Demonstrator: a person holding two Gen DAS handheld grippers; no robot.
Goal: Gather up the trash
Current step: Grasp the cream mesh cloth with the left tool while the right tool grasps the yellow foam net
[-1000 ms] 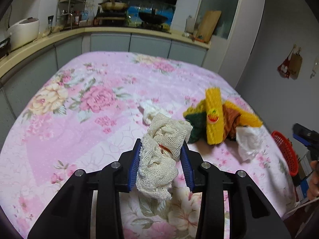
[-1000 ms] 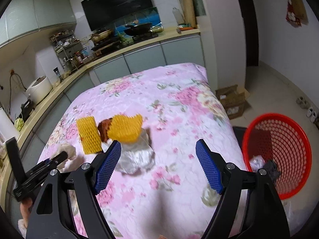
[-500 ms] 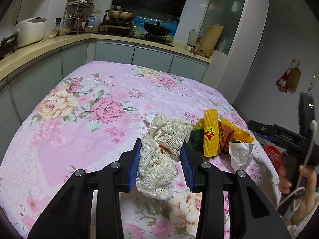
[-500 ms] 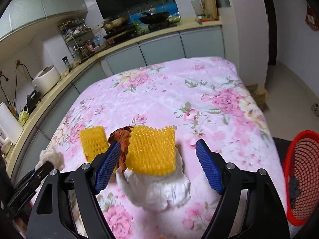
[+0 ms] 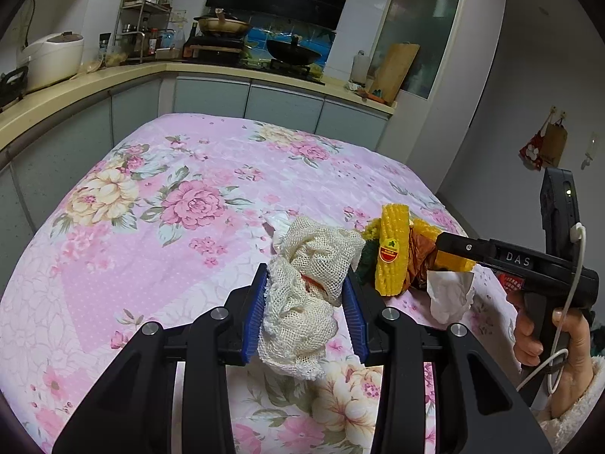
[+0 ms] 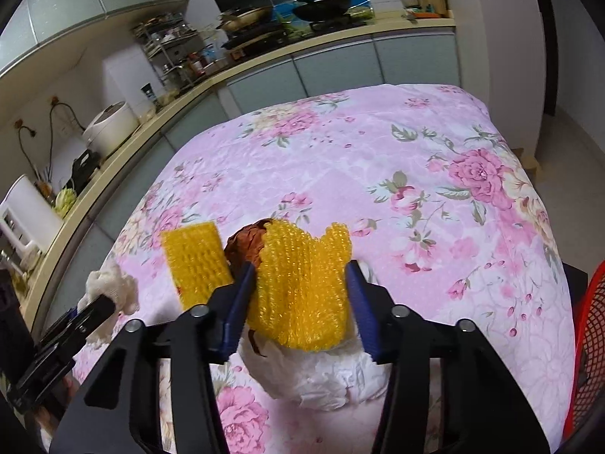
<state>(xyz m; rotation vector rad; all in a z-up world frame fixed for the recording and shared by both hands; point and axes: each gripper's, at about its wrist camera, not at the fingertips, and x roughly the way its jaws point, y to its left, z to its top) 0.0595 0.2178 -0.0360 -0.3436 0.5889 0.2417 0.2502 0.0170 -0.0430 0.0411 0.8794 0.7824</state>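
Note:
My left gripper [image 5: 305, 302] is shut on a cream foam fruit net [image 5: 308, 295], held above the floral tablecloth [image 5: 159, 196]. My right gripper [image 6: 298, 299] is shut on a yellow foam net [image 6: 302, 295], with a white crumpled tissue [image 6: 325, 378] under it. A second yellow foam net with a sticker [image 5: 391, 253] [image 6: 194, 265] and a brown crumpled wrapper [image 6: 247, 244] lie in the pile beside it. The red mesh basket [image 6: 588, 344] is off the table's right edge. The left gripper and its net also show in the right wrist view [image 6: 109, 291].
Kitchen counter [image 5: 113, 75] with a rice cooker [image 5: 49, 58], rack and stove runs behind and left of the table. A white tissue [image 5: 278, 223] lies beyond the cream net. My right hand and tool [image 5: 529, 265] reach in from the right.
My right gripper moved in over the trash pile and shut on the yellow foam net. My left gripper kept its hold on the cream net.

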